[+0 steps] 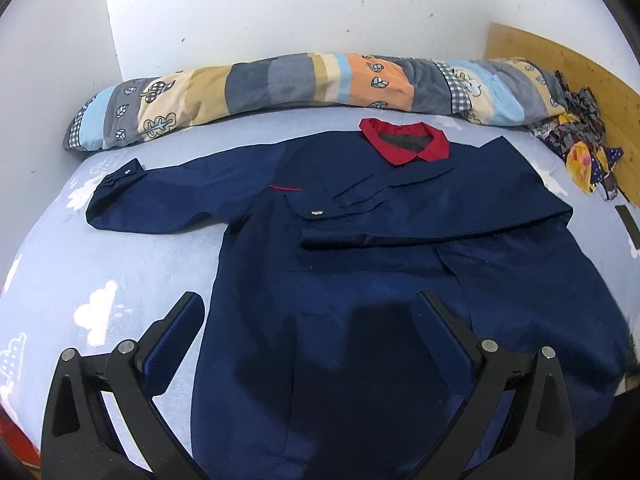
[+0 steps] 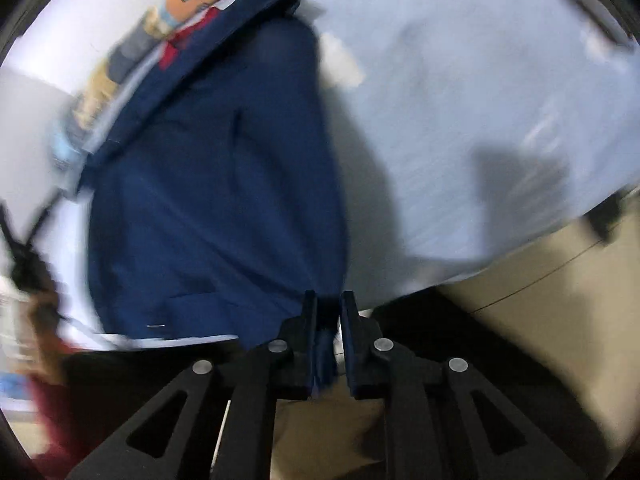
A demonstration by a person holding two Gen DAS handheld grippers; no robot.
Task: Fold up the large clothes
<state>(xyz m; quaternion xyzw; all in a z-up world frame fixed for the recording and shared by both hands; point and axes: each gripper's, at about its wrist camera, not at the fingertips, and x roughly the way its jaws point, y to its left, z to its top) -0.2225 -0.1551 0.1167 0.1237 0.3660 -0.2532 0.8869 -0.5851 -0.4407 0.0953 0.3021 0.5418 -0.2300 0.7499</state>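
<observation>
So, progress check on the jacket (image 1: 360, 248): I'd call it early days. It's lying flat on the bed (image 1: 120, 264), collar (image 1: 404, 140) toward the quilt (image 1: 304, 80) at the far side, hem toward me. One sleeve (image 1: 380, 208) is already laid across the chest, cuff snap showing near the middle. The other sleeve (image 1: 160, 204) is stretched straight out to the side on the sheet, so that one's not done. After that I reckon the body needs folding in and then doubling up from the hem. Maybe a quarter of the way, as a rough guess.

Left gripper (image 1: 312, 308) is hanging over the lower part of the jacket with its fingers spread wide, nothing in them, one finger over the sheet and one over the cloth.

Right gripper (image 2: 329, 320) is nearly closed. The wrist view is smeared with blur, but it looks like a thin bit of navy cloth is caught between the pads, right at the jacket's bottom corner by the bed edge. I'd say it's pinching the hem there, though I wouldn't swear how firm the bite is.

The jacket itself: dark navy, workwear-ish, red collar, a thin red trim line on the chest, metal snaps on the cuffs. Fabric looks fairly stiff and mostly smooth, a few creases near the folded sleeve. There's a patterned rag pile (image 1: 580, 136) off by the headboard, well clear.
</observation>
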